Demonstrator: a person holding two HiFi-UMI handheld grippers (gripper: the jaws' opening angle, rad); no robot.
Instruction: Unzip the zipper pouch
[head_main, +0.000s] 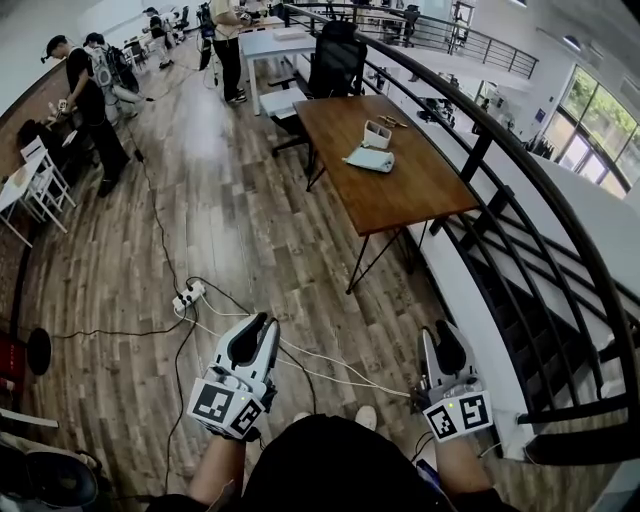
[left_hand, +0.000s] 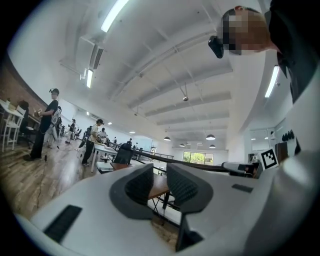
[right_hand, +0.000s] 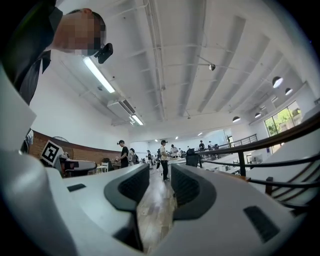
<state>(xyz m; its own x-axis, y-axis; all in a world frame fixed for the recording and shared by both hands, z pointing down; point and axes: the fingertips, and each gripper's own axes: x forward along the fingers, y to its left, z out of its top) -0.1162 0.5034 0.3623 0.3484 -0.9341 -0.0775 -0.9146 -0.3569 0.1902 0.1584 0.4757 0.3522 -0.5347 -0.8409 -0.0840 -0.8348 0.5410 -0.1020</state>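
A pale flat pouch lies on the brown wooden table far ahead, with a smaller white pouch just behind it. Both grippers hang low over the wooden floor, well short of the table and pointing level. My left gripper shows a narrow gap between its dark pads and holds nothing. My right gripper stands open wider, with only floor showing between its pads.
A power strip and white cables lie on the floor just ahead of the grippers. A black railing curves along the right. A black office chair stands behind the table. Several people stand at the far left.
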